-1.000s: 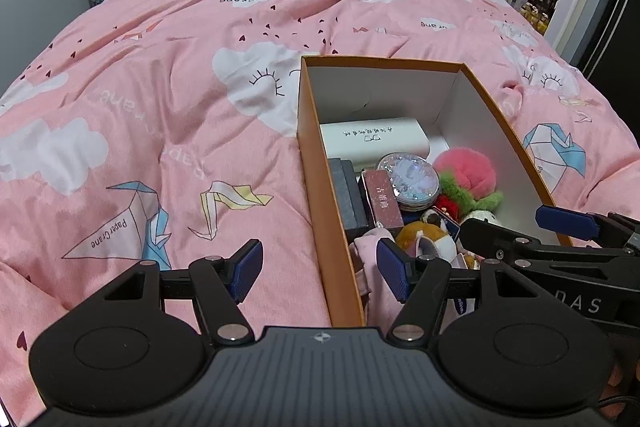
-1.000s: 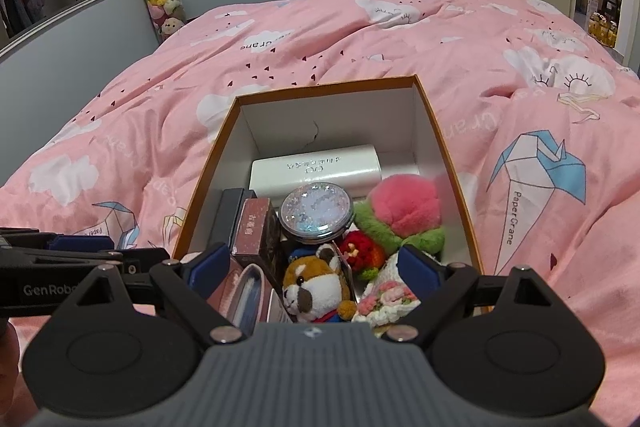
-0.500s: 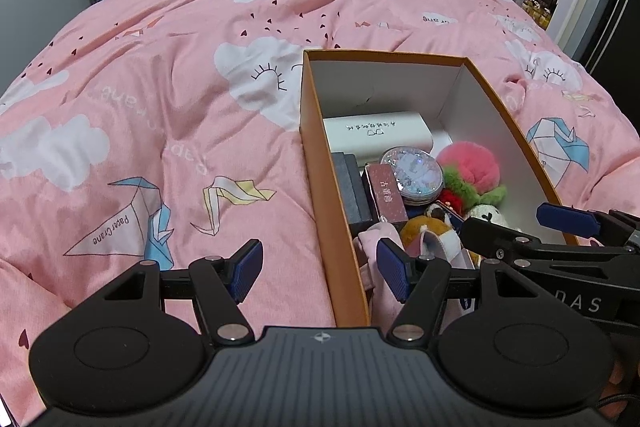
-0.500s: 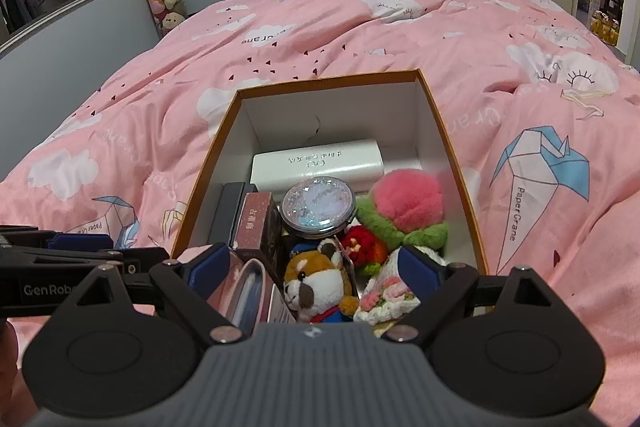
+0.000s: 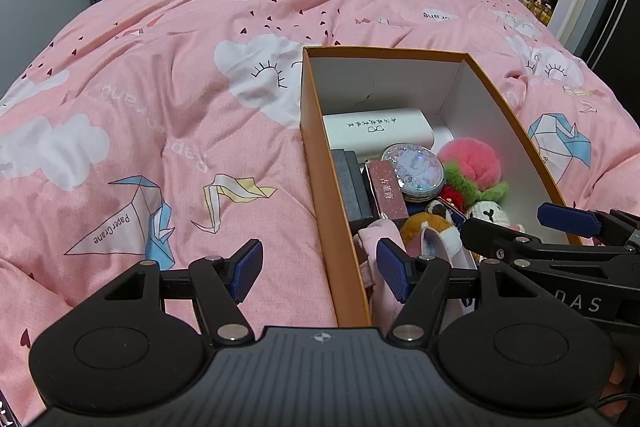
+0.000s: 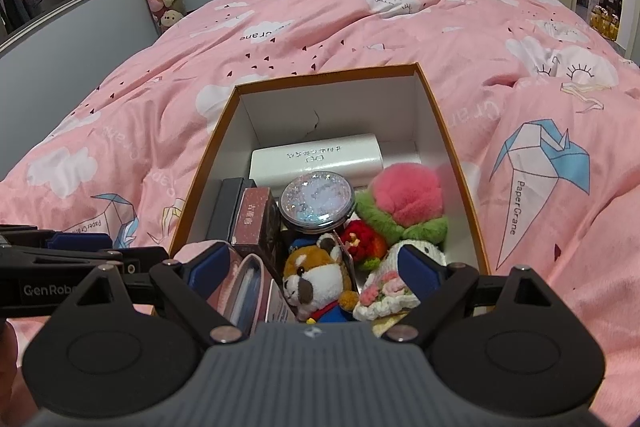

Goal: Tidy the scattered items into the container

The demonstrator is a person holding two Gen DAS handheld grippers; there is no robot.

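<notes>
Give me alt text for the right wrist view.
An open orange box on a pink quilt holds a white case, a glitter disc and plush toys. The open, empty right gripper hovers over its near end.

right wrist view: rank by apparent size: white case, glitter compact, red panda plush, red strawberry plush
1. White rounded rectangular case
2-3. Round glitter-topped compact and brown-and-white red panda plush: look alike; plush is nearer the camera, so unsure
4. Small red strawberry plush
</notes>
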